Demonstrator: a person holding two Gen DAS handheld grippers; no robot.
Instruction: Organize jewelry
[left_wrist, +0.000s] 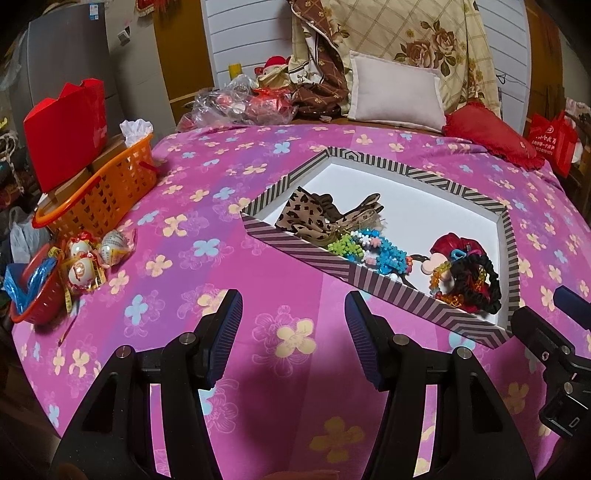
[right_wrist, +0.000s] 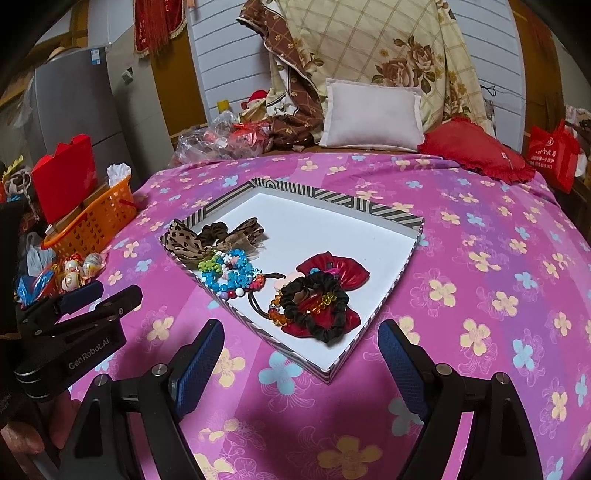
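Jewelry (right_wrist: 236, 273) lies heaped in the striped box (right_wrist: 391, 216) on the bed (right_wrist: 480, 295). We find left gripper (left_wrist: 293, 339) and right gripper (right_wrist: 301, 369) fingers wide apart, empty, near it.

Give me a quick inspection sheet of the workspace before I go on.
Surface: bed with pink flowered sheet.
Job's things: striped tray holding leopard bow, bead bracelets, black scrunchie on a red bow.
Clutter: orange basket, red box, wrapped eggs, plastic bag.
Grippers: left hand-held gripper and right hand-held gripper open, empty, short of the tray.
Cables: nothing seen.
Surroundings: pillows, quilt, fridge.
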